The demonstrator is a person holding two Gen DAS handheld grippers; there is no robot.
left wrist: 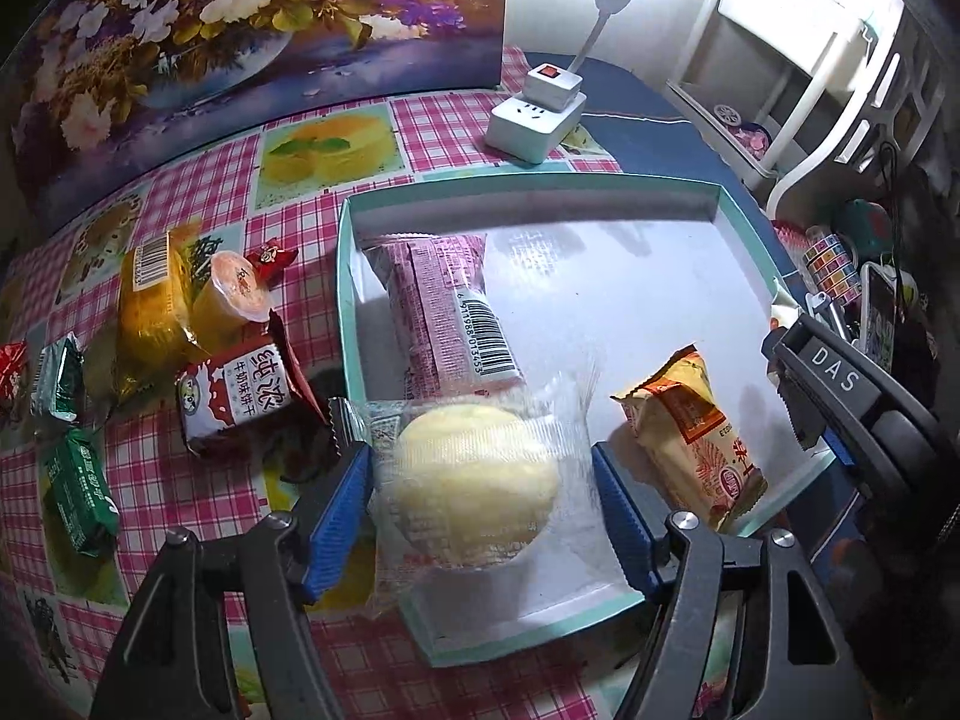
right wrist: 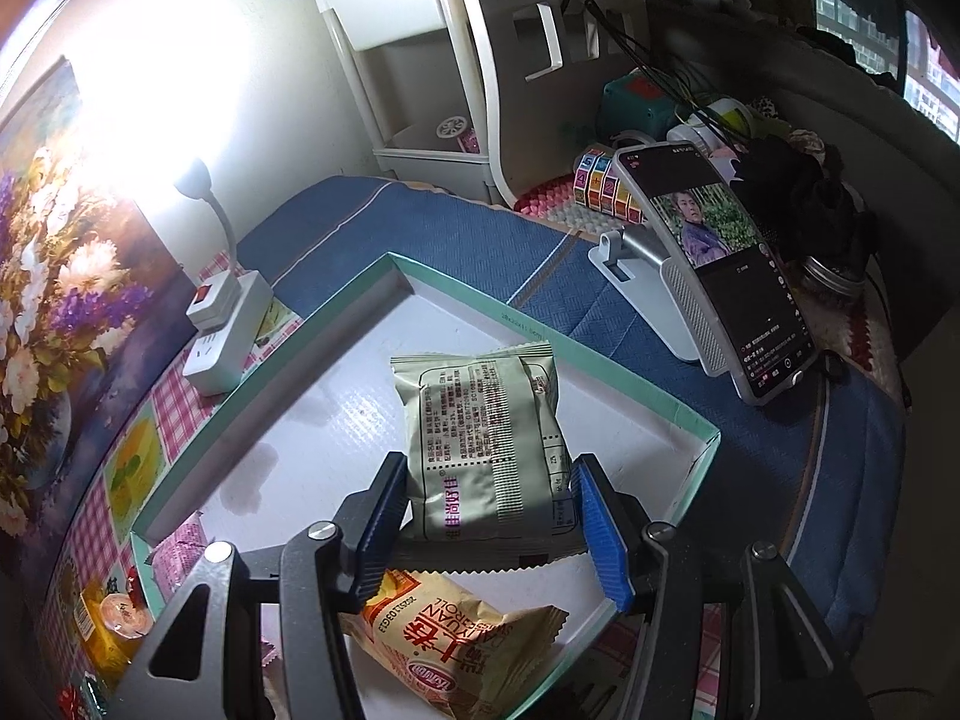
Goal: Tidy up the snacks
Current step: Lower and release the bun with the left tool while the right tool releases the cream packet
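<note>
Snacks: my left gripper [left wrist: 480, 480] pinches clear-wrapped bun [left wrist: 477, 480] over tray [left wrist: 345, 276] at 6 o'clock
Right gripper [right wrist: 486, 516]: half-open, clamps green packet [right wrist: 486, 450] above tray centre
Tip: I lower flat, release clear of egg-roll pack [left wrist: 696, 438]

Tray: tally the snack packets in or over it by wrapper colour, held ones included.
Pink packet: 1
Clear-wrapped bun: 1
Orange packet: 1
Pale green packet: 1
Total: 4
</note>
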